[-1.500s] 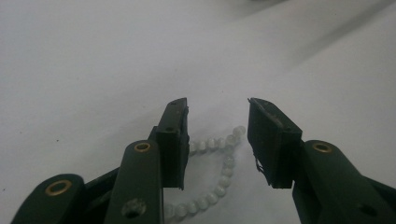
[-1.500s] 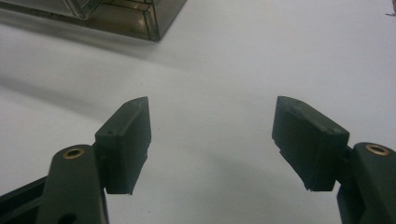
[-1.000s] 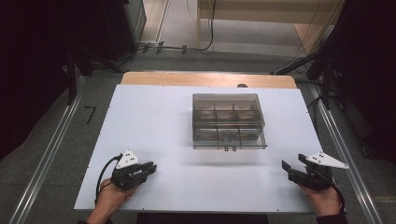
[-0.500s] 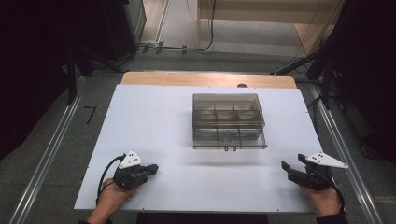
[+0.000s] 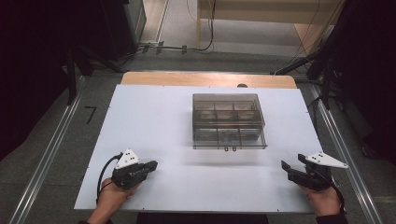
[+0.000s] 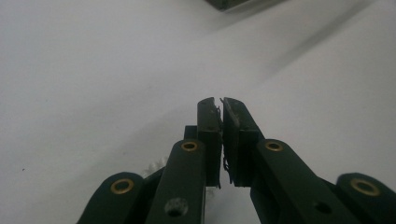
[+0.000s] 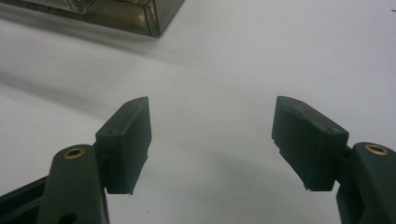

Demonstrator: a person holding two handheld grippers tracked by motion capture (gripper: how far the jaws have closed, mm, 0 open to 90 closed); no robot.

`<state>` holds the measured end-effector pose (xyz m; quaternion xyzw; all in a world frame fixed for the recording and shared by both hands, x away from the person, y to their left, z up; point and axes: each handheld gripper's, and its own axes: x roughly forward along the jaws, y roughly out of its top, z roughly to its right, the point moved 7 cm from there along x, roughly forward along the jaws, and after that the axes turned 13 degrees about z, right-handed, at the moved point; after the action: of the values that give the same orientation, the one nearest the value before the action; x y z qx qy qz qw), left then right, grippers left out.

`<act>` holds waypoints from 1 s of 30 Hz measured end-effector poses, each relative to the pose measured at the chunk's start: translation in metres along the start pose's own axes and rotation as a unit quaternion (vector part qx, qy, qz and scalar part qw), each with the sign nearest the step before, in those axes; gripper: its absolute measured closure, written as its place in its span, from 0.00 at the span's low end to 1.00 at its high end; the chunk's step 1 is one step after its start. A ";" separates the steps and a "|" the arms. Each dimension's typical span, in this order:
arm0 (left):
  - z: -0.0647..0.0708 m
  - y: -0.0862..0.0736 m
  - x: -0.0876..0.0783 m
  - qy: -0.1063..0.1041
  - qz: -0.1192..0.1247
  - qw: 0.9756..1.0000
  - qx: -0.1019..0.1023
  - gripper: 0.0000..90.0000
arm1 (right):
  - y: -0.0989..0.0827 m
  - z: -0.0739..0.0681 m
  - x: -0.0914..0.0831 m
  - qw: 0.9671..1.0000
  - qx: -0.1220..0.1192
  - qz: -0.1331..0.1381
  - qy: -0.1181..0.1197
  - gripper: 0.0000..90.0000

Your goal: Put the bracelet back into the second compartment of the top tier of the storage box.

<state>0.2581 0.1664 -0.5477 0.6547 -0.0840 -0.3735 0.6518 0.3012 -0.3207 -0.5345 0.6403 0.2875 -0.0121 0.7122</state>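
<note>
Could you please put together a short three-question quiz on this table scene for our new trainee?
1. True or false: the left hand-held gripper has its jaws shut with nothing between them.
2. What sits in the middle of the white table? A) a clear box with compartments B) a stack of plates C) a kettle
3. Is the right hand-held gripper touching the clear box?

Key
1. True.
2. A.
3. No; it rests apart from it, jaws open, near the table's front right corner.
</note>
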 end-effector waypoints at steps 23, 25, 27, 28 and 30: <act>0.010 0.025 0.001 0.009 0.068 0.998 -0.001 0.96 | 0.000 0.000 0.001 1.000 -0.001 -0.002 0.001 0.30; 0.011 0.028 0.001 0.010 0.076 0.997 -0.001 0.96 | 0.000 0.000 0.001 1.000 -0.002 -0.002 0.001 0.30; 0.013 0.032 0.001 0.008 0.085 0.996 0.000 0.96 | 0.000 0.000 0.001 1.000 -0.001 -0.003 0.001 0.30; 0.013 0.032 0.001 0.008 0.085 0.996 0.000 0.96 | 0.000 0.000 0.001 1.000 -0.002 -0.003 0.002 0.30; 0.016 0.037 0.003 0.004 0.093 0.996 0.005 0.96 | 0.000 0.000 0.001 1.000 -0.002 -0.002 0.002 0.30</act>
<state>0.2644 0.1471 -0.5124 0.6489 -0.1436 -0.3084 0.6806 0.3021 -0.3205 -0.5354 0.6379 0.2908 -0.0116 0.7130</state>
